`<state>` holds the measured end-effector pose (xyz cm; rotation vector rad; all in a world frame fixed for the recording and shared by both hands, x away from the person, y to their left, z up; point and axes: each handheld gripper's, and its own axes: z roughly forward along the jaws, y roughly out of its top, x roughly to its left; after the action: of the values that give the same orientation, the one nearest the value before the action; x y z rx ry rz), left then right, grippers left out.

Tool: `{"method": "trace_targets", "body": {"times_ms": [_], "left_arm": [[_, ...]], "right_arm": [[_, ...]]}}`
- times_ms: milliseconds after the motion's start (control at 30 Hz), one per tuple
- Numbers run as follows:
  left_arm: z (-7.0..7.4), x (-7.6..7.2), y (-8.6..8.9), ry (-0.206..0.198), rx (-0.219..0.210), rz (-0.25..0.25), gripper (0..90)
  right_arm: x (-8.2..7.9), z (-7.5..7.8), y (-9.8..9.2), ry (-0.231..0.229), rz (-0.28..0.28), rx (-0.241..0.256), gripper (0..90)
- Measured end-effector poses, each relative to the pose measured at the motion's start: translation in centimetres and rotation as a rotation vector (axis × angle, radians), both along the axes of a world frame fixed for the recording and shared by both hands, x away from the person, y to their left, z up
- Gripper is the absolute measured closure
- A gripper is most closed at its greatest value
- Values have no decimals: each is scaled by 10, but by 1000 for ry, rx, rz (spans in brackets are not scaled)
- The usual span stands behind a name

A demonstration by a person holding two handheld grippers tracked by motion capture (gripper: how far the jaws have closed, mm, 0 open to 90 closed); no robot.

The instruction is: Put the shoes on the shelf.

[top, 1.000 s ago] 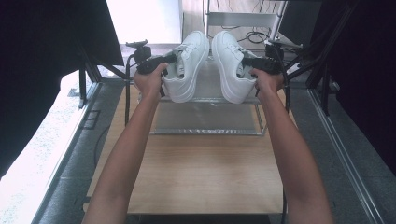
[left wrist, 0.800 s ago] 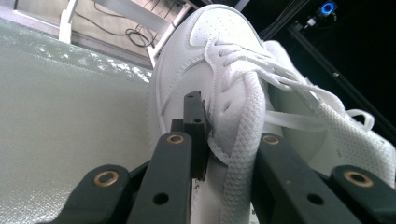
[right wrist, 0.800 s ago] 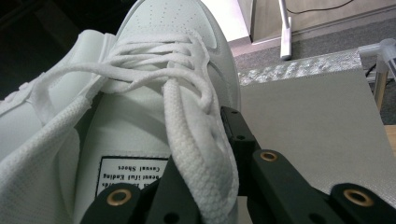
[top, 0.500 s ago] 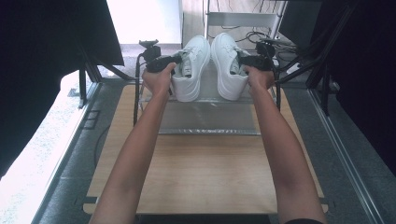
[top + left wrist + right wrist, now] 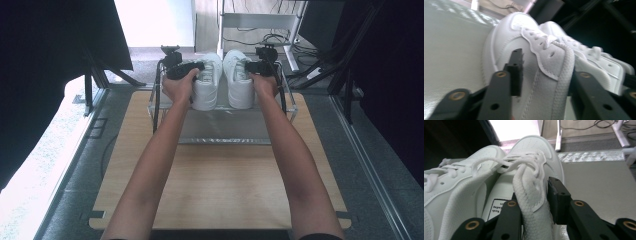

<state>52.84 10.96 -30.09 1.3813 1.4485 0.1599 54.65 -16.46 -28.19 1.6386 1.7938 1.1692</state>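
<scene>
- A person's two bare forearms reach forward over a wooden counter (image 5: 215, 195), each hand working a black claw at the far edge, seen from the high view.
- The left claw (image 5: 192, 67) is clamped on the left white sneaker (image 5: 206, 85); in the left gripper view one jaw presses the shoe's outer side panel while the other sits inside the collar, the padded rim pinched between them (image 5: 541, 72).
- The right claw (image 5: 254, 66) grips the right white sneaker (image 5: 239, 82) the same way; the right gripper view shows the jaws closed on the shoe's collar edge (image 5: 534, 202), one jaw inside the opening above a printed insole label (image 5: 496, 208), the other against the outside wall.
- The two sneakers stand side by side, toes pointing away from the person, nearly touching along their inner sides.
- Both shoes rest on, or just above, a pale mesh shelf (image 5: 225, 125) of a wire-framed rack (image 5: 292, 102) at the far end of the counter; whether the soles touch the shelf cannot be told.
- White laces on the right sneaker lie loose across the tongue in the right gripper view (image 5: 506, 161).
- A black cable (image 5: 156, 100) trails from the left claw down past the rack's left side.
- Beyond the rack, a white metal stand (image 5: 260, 20) and tangled cables (image 5: 272, 40) sit on the floor, with dark frame struts on either side.
</scene>
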Motion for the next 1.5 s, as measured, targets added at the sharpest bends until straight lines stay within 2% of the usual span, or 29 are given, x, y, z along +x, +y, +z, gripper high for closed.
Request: {"method": "trace_targets", "body": {"times_ms": [67, 133, 167, 233, 333, 400, 500, 567, 700, 767, 800, 867, 933, 1133, 1200, 1333, 1400, 1500], "left_arm": [[-1, 1, 6, 5, -9, -36, 591], [-1, 0, 14, -7, -61, -63, 557], [1, -1, 16, -12, -72, -76, 548], [6, -5, 18, -38, -67, -77, 537], [17, -16, 24, -83, -54, -68, 546], [23, -23, 28, -110, -37, -57, 525], [32, -38, 38, -154, -12, -75, 507], [35, -48, 44, -175, 21, -94, 503], [34, -66, 54, -191, 58, -130, 539], [30, -73, 57, -188, 91, -139, 594], [27, -75, 58, -183, 104, -143, 650], [17, -79, 59, -172, 159, -162, 731], [5, -81, 58, -156, 183, -184, 796], [-20, -81, 42, -110, 262, -240, 859], [-26, -81, 37, -102, 266, -256, 866], [-29, -83, 35, -112, 249, -241, 898], [-29, -83, 35, -112, 247, -234, 898], [-29, -84, 32, -112, 223, -233, 899]], "right_arm": [[0, 0, -1, -4, 32, 2, 618], [-2, 3, -5, -11, 69, 42, 535], [-4, 6, -6, -24, 79, 59, 515], [-10, 12, -8, -55, 102, 58, 485], [-22, 20, -14, -120, 115, 33, 480], [-32, 24, -22, -151, 113, 37, 480], [-45, 28, -35, -172, 116, 49, 499], [-54, 29, -43, -184, 113, 47, 545], [-70, 25, -60, -168, 162, 37, 642], [-76, 21, -65, -161, 192, 28, 685], [-81, 17, -67, -158, 214, 15, 712], [-87, 10, -69, -154, 236, -22, 755], [-90, 2, -70, -149, 257, -52, 791], [-84, -22, -65, -113, 285, -71, 840], [-82, -29, -62, -108, 298, -79, 846], [-81, -37, -51, -103, 329, -93, 867], [-81, -39, -48, -112, 327, -115, 894], [-81, -39, -47, -112, 328, -113, 900]]}}
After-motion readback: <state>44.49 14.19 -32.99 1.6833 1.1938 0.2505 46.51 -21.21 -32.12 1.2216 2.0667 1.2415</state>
